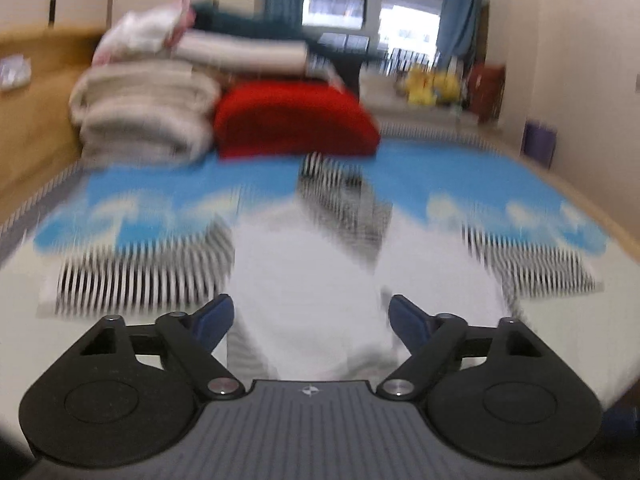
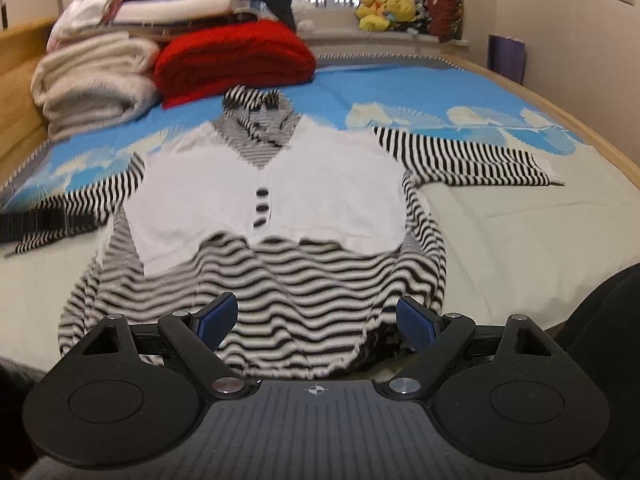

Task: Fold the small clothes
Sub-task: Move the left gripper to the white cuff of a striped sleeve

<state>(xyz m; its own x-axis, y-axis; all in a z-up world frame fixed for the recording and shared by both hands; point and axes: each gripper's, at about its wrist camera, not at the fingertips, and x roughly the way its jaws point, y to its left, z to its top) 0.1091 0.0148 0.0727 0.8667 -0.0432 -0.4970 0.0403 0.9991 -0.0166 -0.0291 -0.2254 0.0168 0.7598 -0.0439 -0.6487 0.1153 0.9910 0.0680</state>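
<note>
Striped, white-fronted top (image 2: 264, 208) lay flat mid-bed (image 2: 500, 248), sleeves spread toward both edges, bare sheet beside it, while I held the left gripper (image 1: 310, 320) and right gripper (image 2: 316, 320) jaws apart, empty.

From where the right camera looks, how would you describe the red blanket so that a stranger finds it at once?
Start at the bed with its blue sheet. At its far left stands a pile of folded bedding, and the red blanket lies right beside it, beyond the striped top. It is the only red thing on the bed; its neighbours are cream or white.
</note>
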